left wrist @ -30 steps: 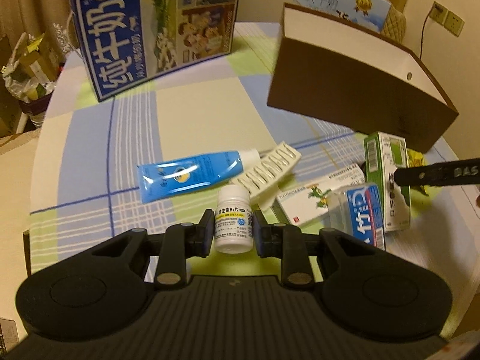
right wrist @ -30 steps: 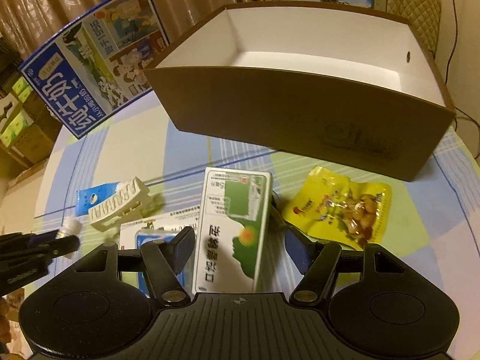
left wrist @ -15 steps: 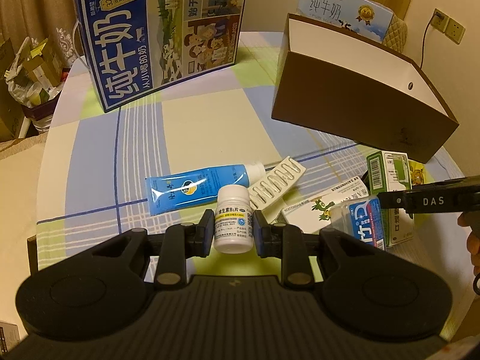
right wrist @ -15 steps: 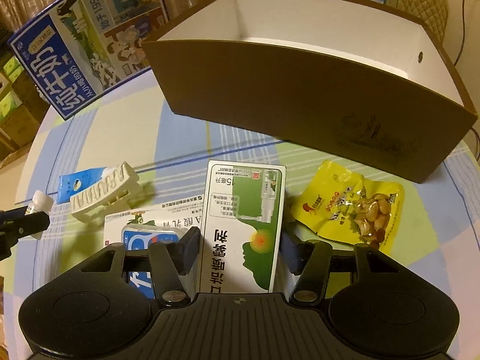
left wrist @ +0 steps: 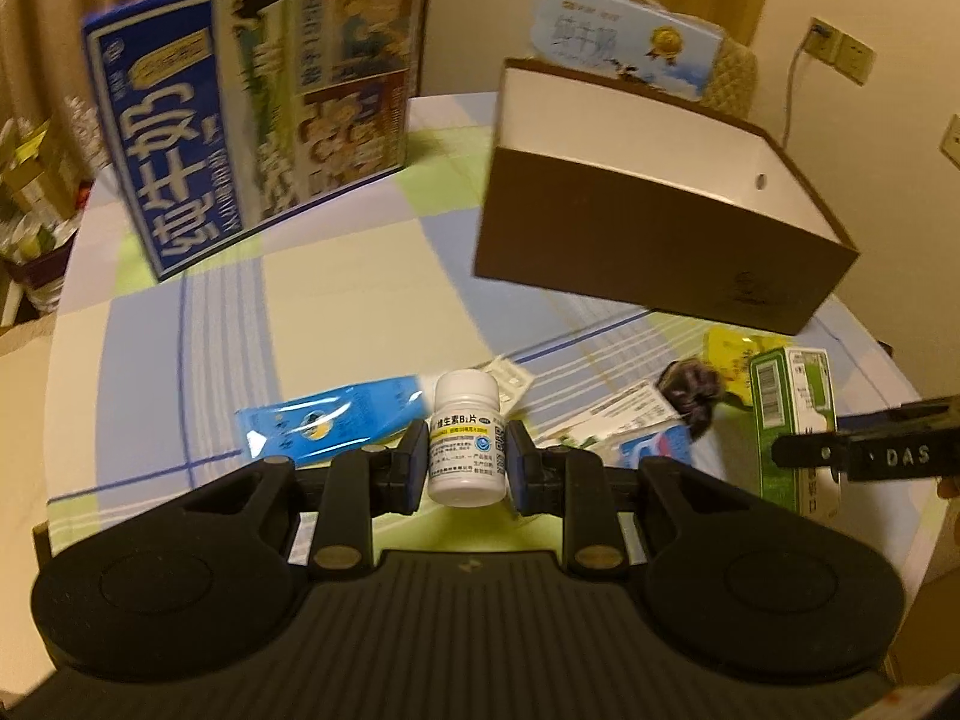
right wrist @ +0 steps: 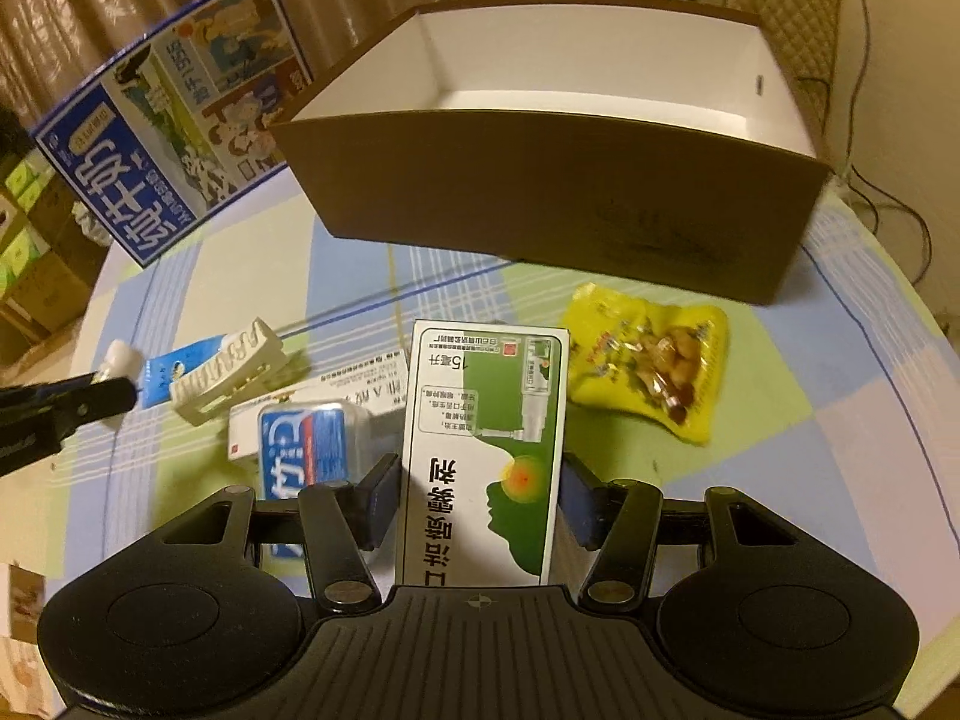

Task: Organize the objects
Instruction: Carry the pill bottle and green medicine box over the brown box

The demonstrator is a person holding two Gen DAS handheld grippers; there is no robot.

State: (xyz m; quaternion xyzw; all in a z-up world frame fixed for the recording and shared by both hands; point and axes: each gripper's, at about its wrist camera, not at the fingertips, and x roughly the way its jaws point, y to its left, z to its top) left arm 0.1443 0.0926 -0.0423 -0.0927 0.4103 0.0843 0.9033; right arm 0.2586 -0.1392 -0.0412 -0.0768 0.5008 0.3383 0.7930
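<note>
Nearest, the left gripper has its fingers clamped on either side of a small white pill bottle, held upright above the near edge of the counter. The right gripper pinches a green and white medicine box between its fingers, the box lying lengthwise and pointing away.

Just beyond them a loose cluster lies on the checked cloth: a blue tube on its side, a cream hair clip resting across the tube's end, a flat white carton with a small blue-labelled clear case on top of it, and a yellow snack packet toward the right edge. A dark fuzzy item sits by the carton; I cannot tell what it is.

Farther back, the open brown box with white inner walls stands toward the far right of the counter. At the far left, a large blue milk carton stands on its side.
</note>
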